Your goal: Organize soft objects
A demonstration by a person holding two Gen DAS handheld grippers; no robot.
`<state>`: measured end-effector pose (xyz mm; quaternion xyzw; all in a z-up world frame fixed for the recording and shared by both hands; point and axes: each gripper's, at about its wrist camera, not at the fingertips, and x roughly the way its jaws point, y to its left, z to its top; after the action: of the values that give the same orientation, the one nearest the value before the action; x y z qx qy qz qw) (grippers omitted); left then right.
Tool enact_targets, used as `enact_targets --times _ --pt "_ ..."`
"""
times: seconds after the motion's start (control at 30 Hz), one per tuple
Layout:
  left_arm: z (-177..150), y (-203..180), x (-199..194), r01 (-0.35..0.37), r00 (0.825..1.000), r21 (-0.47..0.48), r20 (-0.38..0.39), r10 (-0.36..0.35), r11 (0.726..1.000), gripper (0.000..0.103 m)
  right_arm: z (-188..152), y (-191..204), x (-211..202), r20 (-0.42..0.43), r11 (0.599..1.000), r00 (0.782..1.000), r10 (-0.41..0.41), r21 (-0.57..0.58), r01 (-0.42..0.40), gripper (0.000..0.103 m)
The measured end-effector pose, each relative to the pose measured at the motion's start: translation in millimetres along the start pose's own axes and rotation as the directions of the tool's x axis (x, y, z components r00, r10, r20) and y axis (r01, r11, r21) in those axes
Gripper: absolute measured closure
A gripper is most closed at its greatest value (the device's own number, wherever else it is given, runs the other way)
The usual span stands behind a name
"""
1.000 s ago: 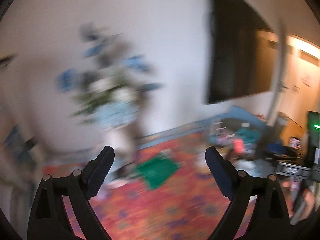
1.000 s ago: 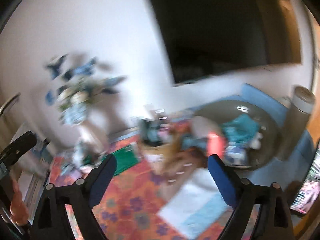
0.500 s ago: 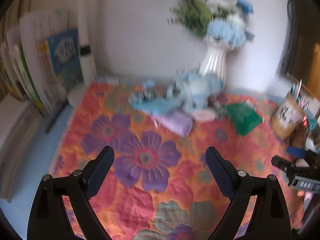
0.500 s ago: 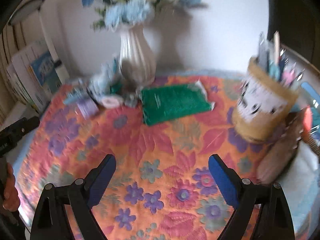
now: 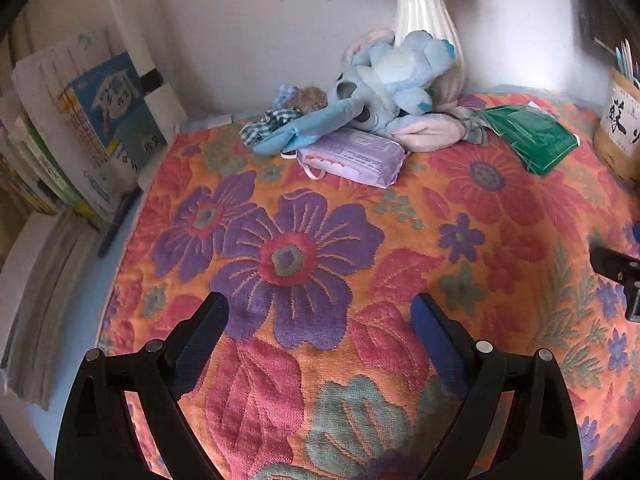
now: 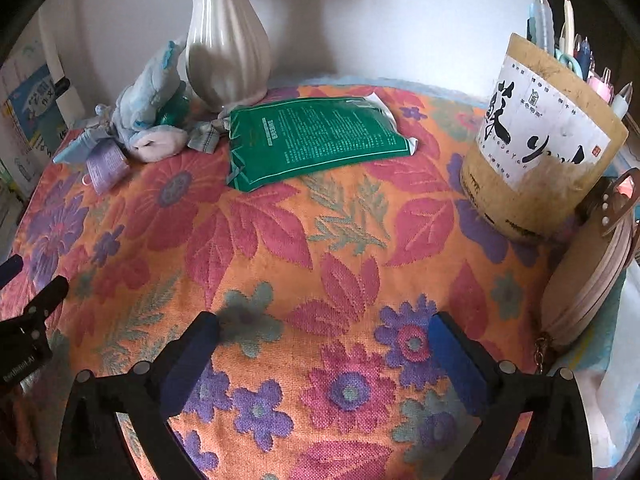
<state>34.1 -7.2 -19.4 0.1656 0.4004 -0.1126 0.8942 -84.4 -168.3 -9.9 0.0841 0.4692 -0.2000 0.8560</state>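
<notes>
A blue plush toy lies against a white vase at the back of a flowered tablecloth. Around it are a purple soft pack, a light blue pouch, a checked cloth and a green soft pack. My left gripper hangs open over the purple flower, well short of the pile, with nothing in it. My right gripper has its jaws opening, with nothing between them; the green pack lies ahead of it and the plush at back left.
A tan pen holder full of pens stands at the right, with a round wooden piece leaning beside it. Books stand along the left edge. The vase is close behind the soft things.
Both views have swung down from the wall and room to the tabletop and come closer to the cloth. The right jaws stand slightly wider.
</notes>
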Motion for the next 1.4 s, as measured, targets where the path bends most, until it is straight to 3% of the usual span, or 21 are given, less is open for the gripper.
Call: enact_targets --times 0.27,0.4,0.5,0.53,0.6,0.63,0.7,0.8,0.87,1.03,1.07,1.1,1.13,1.17,1.23,1.3,1.4 --pt "3 11 6 0.046 0.998 -0.035 -0.035 -0.047 0.998 0.01 5 -3 3 -0.011 1.0 1.0 0.01 -0.007 -0.011 0.0" --pt "7 30 7 0.138 0.985 -0.121 -0.091 -0.149 0.983 0.01 7 -4 3 -0.034 0.998 0.999 0.04 -0.039 -0.042 0.0" --pt "21 54 7 0.291 0.94 -0.263 -0.102 -0.326 0.92 0.01 9 -5 4 -0.073 0.996 0.996 0.057 -0.064 -0.062 0.0" --pt "30 62 14 0.343 0.912 -0.327 -0.107 -0.395 0.881 0.01 14 -5 6 -0.114 0.996 0.992 0.059 -0.063 -0.066 0.0" --pt "43 73 32 0.377 0.873 -0.445 -0.122 -0.472 0.813 0.01 28 -5 12 -0.189 0.996 0.98 0.065 -0.044 -0.074 0.0" --pt "51 76 42 0.378 0.867 -0.486 -0.113 -0.485 0.788 0.01 37 -7 14 -0.198 0.996 0.977 0.084 -0.02 -0.089 0.0" --pt "64 73 56 0.356 0.883 -0.497 -0.098 -0.459 0.791 0.01 55 -11 19 -0.179 0.991 0.975 0.132 0.04 -0.127 0.0" --pt "78 64 78 0.279 0.92 -0.518 -0.096 -0.379 0.809 0.011 75 -19 36 -0.157 0.98 0.974 0.163 0.138 -0.142 0.0" --pt "89 59 83 0.23 0.953 -0.513 -0.054 -0.299 0.827 0.011 84 -24 41 -0.113 0.976 0.982 0.154 0.171 -0.133 0.0" --pt "105 43 96 0.146 0.978 -0.486 -0.063 -0.201 0.862 0.011 107 -26 55 -0.025 0.952 0.972 0.234 0.206 -0.224 0.0" --pt "106 41 97 0.138 0.98 -0.476 -0.058 -0.188 0.869 0.017 112 -27 59 -0.009 0.949 0.97 0.242 0.212 -0.234 0.0" --pt "106 38 96 0.13 0.984 -0.459 -0.049 -0.171 0.879 0.033 118 -27 63 0.003 0.948 0.971 0.239 0.219 -0.233 0.0" --pt "106 35 96 0.115 0.988 -0.441 -0.045 -0.15 0.89 0.042 123 -29 66 0.015 0.945 0.971 0.239 0.228 -0.236 0.001" --pt "106 34 95 0.11 0.989 -0.431 -0.042 -0.142 0.895 0.051 129 -31 70 0.035 0.937 0.969 0.246 0.246 -0.247 0.009" --pt "104 38 93 0.13 0.987 -0.451 -0.028 -0.159 0.883 0.055 135 -36 73 0.064 0.929 0.968 0.244 0.271 -0.252 0.035" --pt "100 48 90 0.137 0.986 -0.467 -0.025 -0.168 0.874 0.056 141 -41 76 0.078 0.931 0.975 0.208 0.29 -0.222 0.074" --pt "90 51 78 0.169 0.979 -0.462 -0.026 -0.204 0.871 0.057 142 -43 81 0.096 0.918 0.964 0.248 0.293 -0.266 0.096"
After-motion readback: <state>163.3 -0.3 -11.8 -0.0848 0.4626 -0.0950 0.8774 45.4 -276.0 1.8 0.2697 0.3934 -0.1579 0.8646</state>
